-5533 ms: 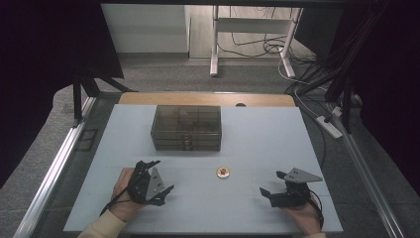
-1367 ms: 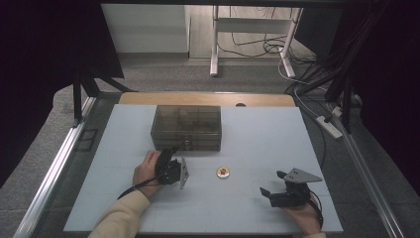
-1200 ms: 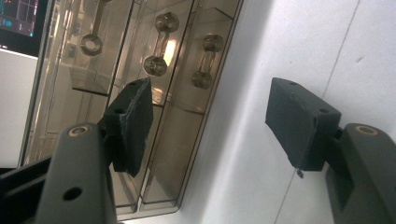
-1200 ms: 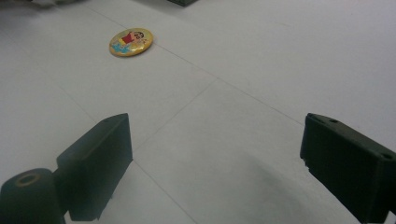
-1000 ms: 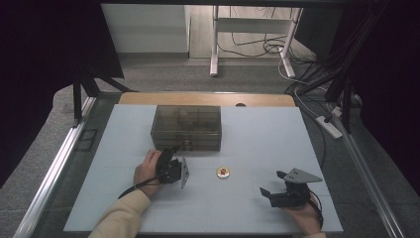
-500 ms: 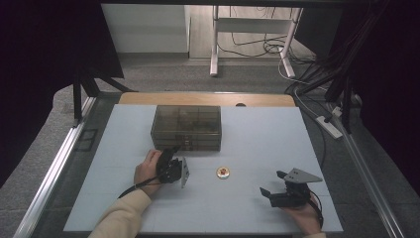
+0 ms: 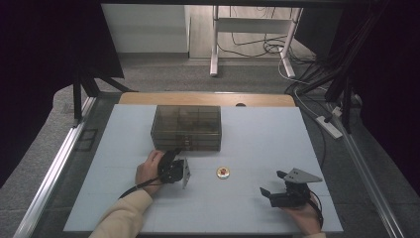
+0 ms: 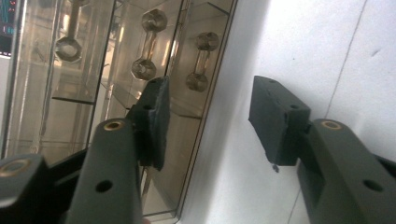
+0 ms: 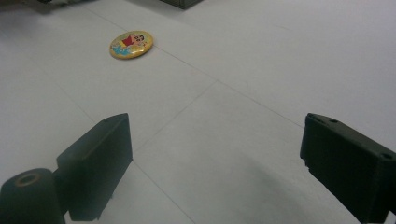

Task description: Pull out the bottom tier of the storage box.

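One smoked clear box (image 7: 186,127) stands on the white bench (image 7: 257,129), toward its far side. The left gripper view shows three metal dumbbell-shaped handles (image 8: 146,45) on the box's front, one per drawer column as far as can be told. One round yellow badge (image 7: 223,172) with a cartoon figure lies flat on the bench, near the box's front right corner and apart from it. Two grippers are present, one in each hand.

The left gripper (image 7: 174,157) is at the box's front face, near its lower left part, held by the left hand (image 7: 148,170). In its own view, one pad (image 8: 156,119) lies over the box front and the other (image 8: 275,119) over bare bench beside the box; the box's edge stands between them. The jaws are part-way apart and have just been closing; neither pad visibly presses on anything, so the gripper is released. No handle sits between the pads.

The right gripper (image 7: 274,194) rests low over the bench at the near right, well apart from box and badge, its jaws wide apart with only bare bench between them. Nothing lies between it and the badge.

Against the earliest frame, the left hand has moved from the near left of the bench up to the box. Box, badge and right gripper lie as before.
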`<act>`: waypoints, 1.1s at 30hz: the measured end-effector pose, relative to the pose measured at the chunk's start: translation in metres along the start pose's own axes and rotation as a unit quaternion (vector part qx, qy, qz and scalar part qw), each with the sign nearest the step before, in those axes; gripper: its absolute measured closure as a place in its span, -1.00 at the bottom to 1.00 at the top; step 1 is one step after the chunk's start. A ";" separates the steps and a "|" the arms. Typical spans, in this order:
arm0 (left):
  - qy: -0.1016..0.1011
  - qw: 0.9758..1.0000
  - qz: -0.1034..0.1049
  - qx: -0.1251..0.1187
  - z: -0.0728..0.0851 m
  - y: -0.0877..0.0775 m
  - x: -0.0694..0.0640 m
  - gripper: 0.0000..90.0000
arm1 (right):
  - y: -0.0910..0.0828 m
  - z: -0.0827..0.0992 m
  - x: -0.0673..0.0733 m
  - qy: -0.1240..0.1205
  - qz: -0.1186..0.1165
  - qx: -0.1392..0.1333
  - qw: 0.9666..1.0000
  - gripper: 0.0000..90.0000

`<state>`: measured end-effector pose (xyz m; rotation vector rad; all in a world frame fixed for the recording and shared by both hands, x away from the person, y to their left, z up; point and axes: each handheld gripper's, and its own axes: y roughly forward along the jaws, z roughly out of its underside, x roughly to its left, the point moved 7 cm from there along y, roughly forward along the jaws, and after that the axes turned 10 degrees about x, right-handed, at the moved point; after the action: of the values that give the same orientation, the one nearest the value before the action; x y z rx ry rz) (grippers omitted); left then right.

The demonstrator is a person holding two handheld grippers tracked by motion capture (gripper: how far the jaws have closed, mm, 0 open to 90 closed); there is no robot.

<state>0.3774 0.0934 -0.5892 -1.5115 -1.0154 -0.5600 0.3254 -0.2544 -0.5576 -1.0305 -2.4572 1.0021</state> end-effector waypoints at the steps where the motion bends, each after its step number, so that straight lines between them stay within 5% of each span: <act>1: 0.000 1.000 -0.002 -0.001 0.000 0.000 0.000 0.15 | 0.000 0.000 0.000 0.000 0.000 0.000 1.000 -0.80; 33: 0.010 1.000 -0.019 0.000 -0.011 0.011 0.001 0.23 | 0.001 0.001 -0.001 0.000 0.002 0.004 1.000 -0.80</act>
<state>0.3889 0.0839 -0.5925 -1.4856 -1.0314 -0.6007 0.3257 -0.2548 -0.5586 -1.0336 -2.4502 1.0122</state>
